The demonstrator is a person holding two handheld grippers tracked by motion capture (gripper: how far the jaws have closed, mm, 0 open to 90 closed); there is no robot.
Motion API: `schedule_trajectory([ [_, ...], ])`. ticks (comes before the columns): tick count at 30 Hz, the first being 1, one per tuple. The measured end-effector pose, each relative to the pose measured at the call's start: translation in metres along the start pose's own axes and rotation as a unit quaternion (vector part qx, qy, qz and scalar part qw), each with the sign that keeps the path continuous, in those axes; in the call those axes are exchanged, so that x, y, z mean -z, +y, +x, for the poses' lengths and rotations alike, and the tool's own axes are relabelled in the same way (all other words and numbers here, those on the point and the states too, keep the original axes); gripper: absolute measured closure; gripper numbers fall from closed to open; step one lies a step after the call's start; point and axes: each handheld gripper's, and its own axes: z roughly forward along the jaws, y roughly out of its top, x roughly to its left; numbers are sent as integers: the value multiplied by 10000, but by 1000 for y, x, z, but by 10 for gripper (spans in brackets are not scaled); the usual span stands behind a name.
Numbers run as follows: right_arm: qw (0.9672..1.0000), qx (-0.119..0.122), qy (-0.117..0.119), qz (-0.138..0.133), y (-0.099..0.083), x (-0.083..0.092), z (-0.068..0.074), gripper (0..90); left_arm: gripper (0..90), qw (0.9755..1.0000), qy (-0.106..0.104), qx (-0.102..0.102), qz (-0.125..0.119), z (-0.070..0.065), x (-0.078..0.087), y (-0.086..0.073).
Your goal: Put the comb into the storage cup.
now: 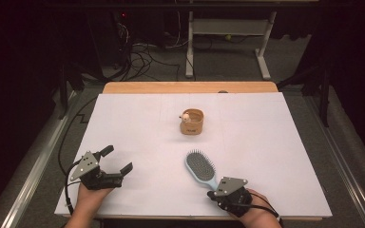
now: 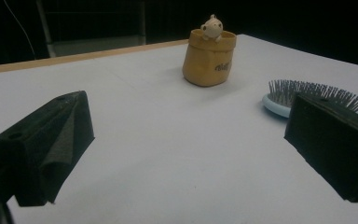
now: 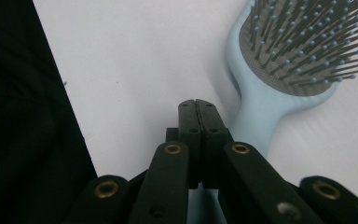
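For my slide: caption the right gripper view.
Shut right gripper resting beside the light-blue hairbrush handle on the white table.

- In the right gripper view the hairbrush [image 3: 279, 70] is cut off by the top and right edges, and its handle end passes out of sight behind the right gripper [image 3: 198, 103]
- In the left gripper view the near right jaw hides part of the brush
- The lettering on the tan pot [image 2: 209, 58] is too blurred to read
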Motion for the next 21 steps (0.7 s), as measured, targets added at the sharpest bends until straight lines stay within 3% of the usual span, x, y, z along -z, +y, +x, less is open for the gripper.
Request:
schedule_trajectory([
  [16,9997,153,-153,124,-3,6,-10,900,26,10000,15,-11,38,0,-1,0],
  [21,9997,43,66,-236,0,10,-6,900,26,10000,11,-45,28,-1,-1,0],
])
